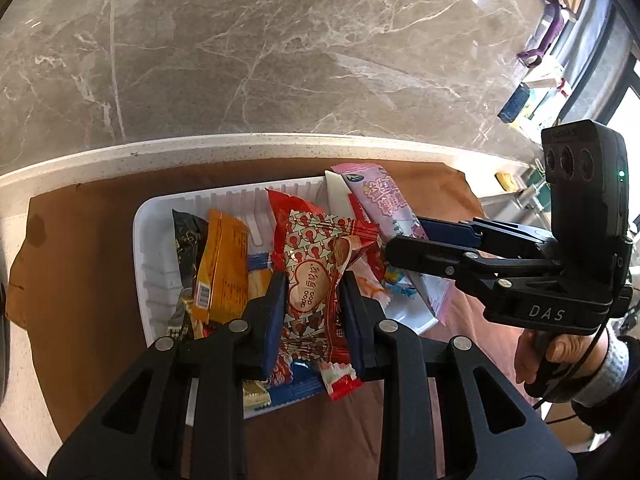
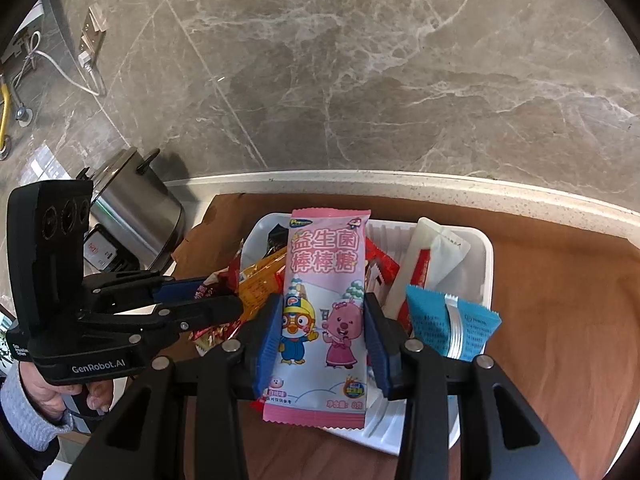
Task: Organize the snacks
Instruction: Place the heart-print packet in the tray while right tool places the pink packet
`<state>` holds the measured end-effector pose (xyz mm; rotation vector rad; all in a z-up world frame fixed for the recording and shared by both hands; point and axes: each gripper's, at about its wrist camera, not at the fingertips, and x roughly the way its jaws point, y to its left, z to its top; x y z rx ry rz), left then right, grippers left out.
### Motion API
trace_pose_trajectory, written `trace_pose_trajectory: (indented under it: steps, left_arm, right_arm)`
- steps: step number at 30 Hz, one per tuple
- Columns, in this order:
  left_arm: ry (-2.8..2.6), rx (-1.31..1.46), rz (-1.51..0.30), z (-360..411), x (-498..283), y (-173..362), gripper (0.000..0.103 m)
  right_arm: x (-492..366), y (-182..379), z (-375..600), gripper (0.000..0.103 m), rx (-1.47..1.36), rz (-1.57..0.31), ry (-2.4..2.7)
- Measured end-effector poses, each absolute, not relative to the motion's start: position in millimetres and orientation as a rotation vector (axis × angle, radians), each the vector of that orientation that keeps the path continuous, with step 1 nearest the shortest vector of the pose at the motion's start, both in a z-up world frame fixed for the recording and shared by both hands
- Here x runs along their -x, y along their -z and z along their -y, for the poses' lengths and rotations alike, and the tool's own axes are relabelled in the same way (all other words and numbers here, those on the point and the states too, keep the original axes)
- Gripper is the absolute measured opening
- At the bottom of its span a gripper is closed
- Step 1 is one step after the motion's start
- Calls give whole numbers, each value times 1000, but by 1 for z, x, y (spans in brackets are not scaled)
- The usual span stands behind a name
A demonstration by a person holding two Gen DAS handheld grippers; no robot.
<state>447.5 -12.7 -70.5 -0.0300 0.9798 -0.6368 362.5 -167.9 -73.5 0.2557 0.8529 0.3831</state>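
A white plastic tray (image 1: 149,236) (image 2: 487,256) full of wrapped snacks sits on a brown mat. My left gripper (image 1: 314,296) (image 2: 224,294) is shut on a red-and-gold patterned snack packet (image 1: 316,280), held above the tray's left half. My right gripper (image 2: 324,316) (image 1: 404,240) is shut on a long pink lollipop packet (image 2: 324,312) (image 1: 384,196) with cartoon figures, held over the tray's right half. In the tray lie an orange packet (image 1: 222,264), a dark packet (image 1: 188,240), a blue packet (image 2: 452,324) and a white pouch (image 2: 436,256).
The brown mat (image 1: 80,240) lies on a pale counter whose rounded edge (image 1: 200,152) runs behind the tray; marble floor lies beyond. A steel pot (image 2: 132,196) stands at the counter's left. A hand (image 1: 560,356) grips the right gripper's handle.
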Motion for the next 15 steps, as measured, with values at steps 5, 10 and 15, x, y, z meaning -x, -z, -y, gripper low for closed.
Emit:
trace_pose_trajectory:
  steps: [5,10,15]
  left_arm:
    - [631,32,-983,16,-455,75,25]
    - [622,34,-987,20,-462,78,25]
    - [608,9,-986,25,-465,82,25]
  right_arm:
    - [-368,77,169,43,-263,-859,-381]
    - [-372,80,172,43,-269,-863,-377]
    - [-379,84,172,44,-271,-873,-374]
